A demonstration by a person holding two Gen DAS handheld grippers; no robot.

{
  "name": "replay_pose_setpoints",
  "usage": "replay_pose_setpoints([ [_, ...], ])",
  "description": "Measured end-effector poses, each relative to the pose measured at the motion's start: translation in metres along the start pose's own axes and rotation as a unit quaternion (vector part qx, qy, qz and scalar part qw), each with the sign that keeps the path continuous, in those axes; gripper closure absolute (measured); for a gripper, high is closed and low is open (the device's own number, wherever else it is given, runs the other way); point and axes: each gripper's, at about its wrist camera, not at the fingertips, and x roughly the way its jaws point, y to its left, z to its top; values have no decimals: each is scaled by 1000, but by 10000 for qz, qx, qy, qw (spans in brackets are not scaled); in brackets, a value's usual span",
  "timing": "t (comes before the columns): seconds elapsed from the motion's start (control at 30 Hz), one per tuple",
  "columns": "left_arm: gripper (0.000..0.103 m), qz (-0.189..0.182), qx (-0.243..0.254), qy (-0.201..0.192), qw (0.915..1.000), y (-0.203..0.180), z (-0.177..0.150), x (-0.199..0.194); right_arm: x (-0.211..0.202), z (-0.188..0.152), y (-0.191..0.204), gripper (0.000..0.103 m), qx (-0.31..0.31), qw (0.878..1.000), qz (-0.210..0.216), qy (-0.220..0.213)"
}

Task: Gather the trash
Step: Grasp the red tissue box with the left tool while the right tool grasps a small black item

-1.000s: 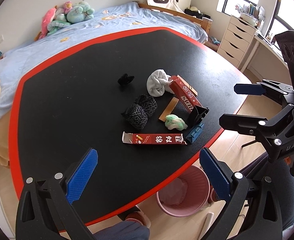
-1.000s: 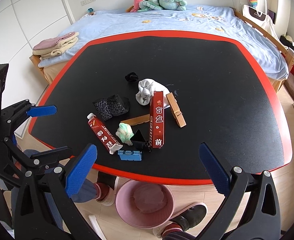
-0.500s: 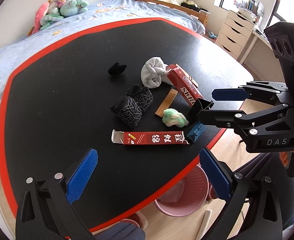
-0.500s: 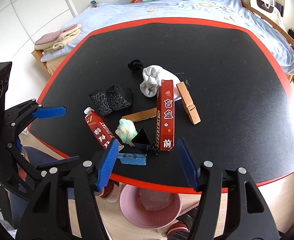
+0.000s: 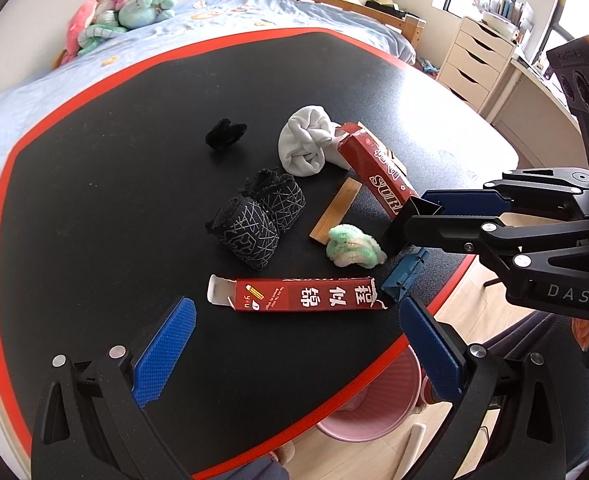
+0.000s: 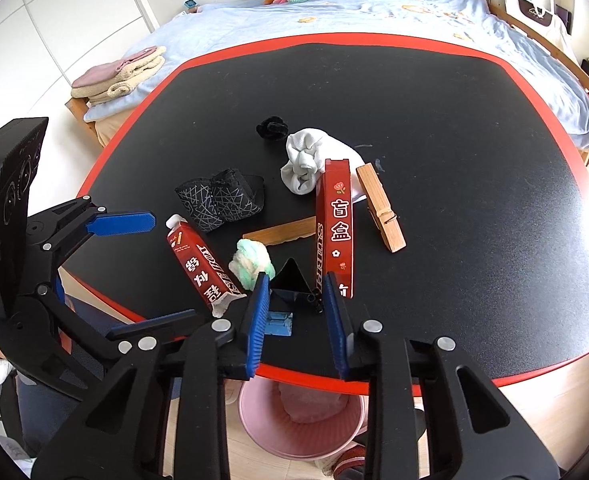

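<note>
In the right wrist view we see the left gripper [image 6: 134, 268] at nine o'clock, its jaws spread wide with nothing between them, hovering over the near-left edge of the tabletop [image 6: 454, 160]. Just right of it lies a red carton [image 6: 202, 268] with white Chinese characters, its torn end toward the edge. At its two o'clock sit two rolled black patterned socks [image 6: 218, 200]; at its three o'clock, a pale green and cream fluffy wad [image 6: 252, 262] rests close beside it. Next comes a black triangular binder clip [image 6: 292, 282], and our right gripper [image 6: 296, 312] has its jaws closing around it; we cannot tell whether the pads press on it yet. A blue clip [image 6: 278, 322] lies just below, at six o'clock from the black one. Right of the clip lies a second red carton [image 6: 336, 224], reading "盲盒" on top and "SURPRISE"-like lettering along its side. A white balled sock [image 6: 306, 160] touches its far end, and a wooden clothespin [image 6: 380, 208] lies at its three o'clock. Below the tabletop edge, at six o'clock, stands a pink bin [image 6: 302, 428].
</note>
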Motion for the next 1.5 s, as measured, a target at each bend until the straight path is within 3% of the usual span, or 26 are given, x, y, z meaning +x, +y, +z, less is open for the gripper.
replay_pose_setpoints([
  [0.67,5,330,-103,16,9994,-1,6,20,-4,-1,-3,77,24,10000,37,-61],
  [1.13,6,585,-587,-43,9965,4,3,19,-4,0,-2,77,22,10000,27,-63],
  [1.33,26,582,-580,-96,9966,8,2,12,-4,0,-3,77,39,10000,18,-77],
  [1.5,28,521,-632,-82,9966,15,2,8,-6,2,-1,77,33,9999,15,-108],
])
